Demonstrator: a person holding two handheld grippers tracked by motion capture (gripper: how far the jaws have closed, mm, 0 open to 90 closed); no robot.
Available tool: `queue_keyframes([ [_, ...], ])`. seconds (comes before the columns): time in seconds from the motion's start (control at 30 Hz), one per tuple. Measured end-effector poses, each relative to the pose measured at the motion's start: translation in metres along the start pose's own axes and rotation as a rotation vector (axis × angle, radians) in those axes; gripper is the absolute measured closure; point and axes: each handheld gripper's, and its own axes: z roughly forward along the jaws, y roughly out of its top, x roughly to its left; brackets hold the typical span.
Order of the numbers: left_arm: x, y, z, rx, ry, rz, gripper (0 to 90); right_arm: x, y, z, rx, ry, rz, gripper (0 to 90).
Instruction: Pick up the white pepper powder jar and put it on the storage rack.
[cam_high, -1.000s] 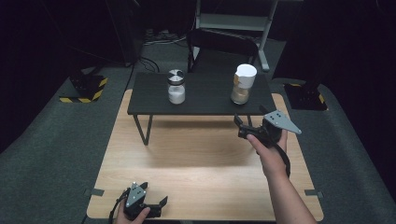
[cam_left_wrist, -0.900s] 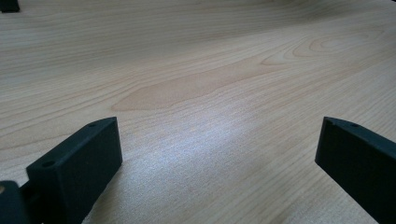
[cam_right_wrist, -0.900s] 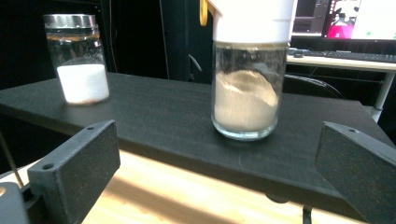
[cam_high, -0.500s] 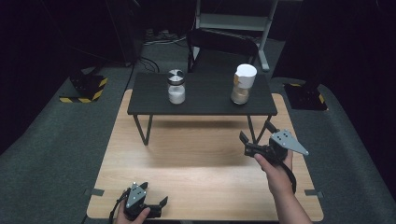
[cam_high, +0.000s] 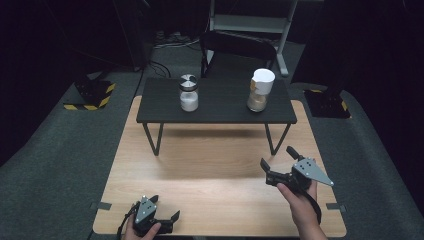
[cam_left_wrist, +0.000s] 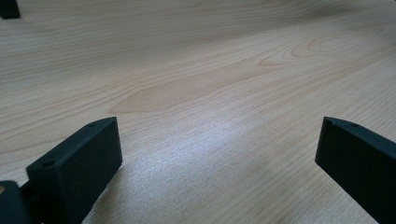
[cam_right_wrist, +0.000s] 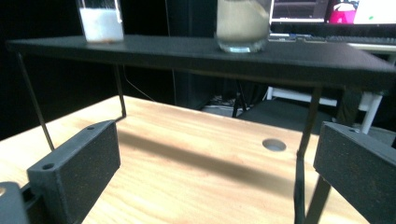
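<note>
We held the right gripper (cam_high: 276, 164) low over the wooden table (cam_high: 210, 170), near its right edge and in front of the small black stand (cam_high: 220, 102). Its jaws were spread wide with nothing between them. In the right gripper view we looked from below the stand's top, past one thin leg (cam_right_wrist: 306, 135) close on the right and a round hole (cam_right_wrist: 274, 144) in the wood.

On the stand stood two jars, well apart. The left jar (cam_high: 188, 93) held white powder and wore a metal lid. The right jar (cam_high: 260, 90) held tan powder under a white lid. Both stood upright. The right jar was the nearer to the right gripper, though still well apart from it, up on the stand.

We kept the left gripper (cam_high: 166, 220) at the near edge of the table, toward its left corner, low on the wood. Its jaws were also spread and empty, and in the left gripper view they framed bare wood grain (cam_left_wrist: 205, 88). Whether it touched the wood we could not tell.
</note>
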Motion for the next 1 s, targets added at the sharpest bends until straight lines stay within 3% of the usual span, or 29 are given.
queue_keyframes([
  [0.77,-0.002,-0.001,0.0,-0.004,0.005,0.014,0.9,0.002,-0.04,-0.037,0.045,-0.021,0.014,0.4],
  [1.0,-0.002,-0.001,0.0,-0.003,0.005,0.015,0.9,0.001,-0.054,-0.05,0.068,-0.032,0.039,0.4],
])
